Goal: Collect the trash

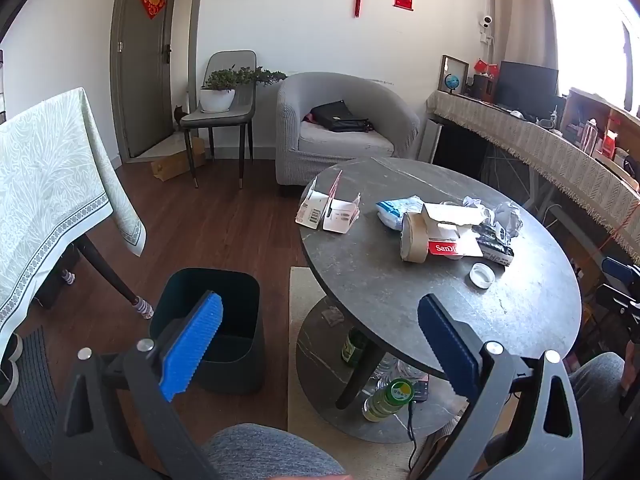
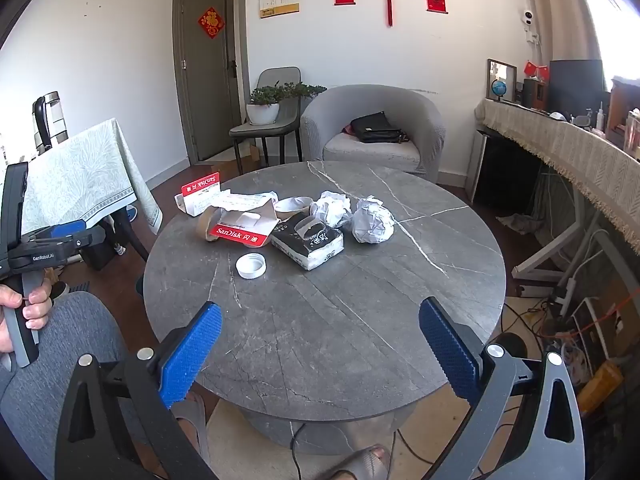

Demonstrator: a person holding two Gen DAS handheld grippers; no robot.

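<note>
Trash lies on the far half of a round grey marble table [image 2: 340, 320]: a white lid [image 2: 251, 266], a red SanDisk package [image 2: 240, 234], a brown tape roll [image 2: 208, 224], a black-and-white tissue pack [image 2: 310, 244], two crumpled paper balls [image 2: 331, 208] and an opened white box [image 1: 328, 212]. A dark bin [image 1: 236, 372] stands on the floor left of the table. My left gripper [image 1: 320, 304] hangs open between bin and table edge, holding nothing. My right gripper [image 2: 320, 310] is open over the table's near bare part, short of the lid.
A cloth-covered table [image 1: 52, 184] stands at the left and a long covered desk [image 2: 580, 152] with cables below at the right. Beyond the table are a grey armchair [image 2: 376, 120] and a chair with a plant [image 2: 264, 108]. Bottles [image 1: 388, 398] lie under the table. A person's knee [image 2: 60, 344] is close by.
</note>
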